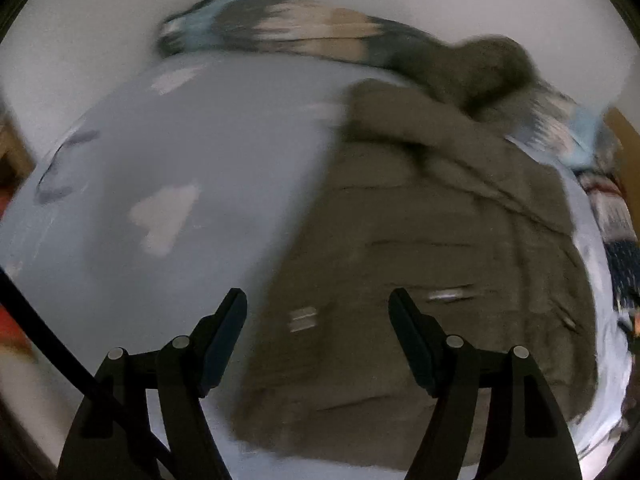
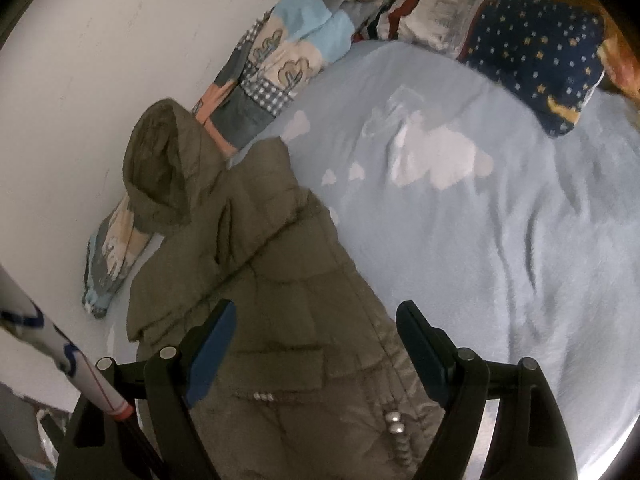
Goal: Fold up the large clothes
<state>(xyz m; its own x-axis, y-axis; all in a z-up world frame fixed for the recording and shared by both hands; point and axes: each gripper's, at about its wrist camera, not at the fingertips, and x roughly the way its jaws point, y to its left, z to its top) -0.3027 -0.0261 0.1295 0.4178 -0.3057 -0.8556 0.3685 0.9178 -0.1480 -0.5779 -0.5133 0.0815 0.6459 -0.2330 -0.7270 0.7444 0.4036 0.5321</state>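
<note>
Right wrist alone shows the star-print pillow [image 2: 536,56] — beyond the jacket [image 2: 280,280].

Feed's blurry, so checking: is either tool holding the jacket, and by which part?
Neither. The left tool and right tool are both open above the olive jacket, nothing between their fingers.

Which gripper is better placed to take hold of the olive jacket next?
Probably the right gripper: its view is sharp, open jaws poised over the olive jacket near its zipper. The left gripper is open too, but its view is motion-blurred.
</note>
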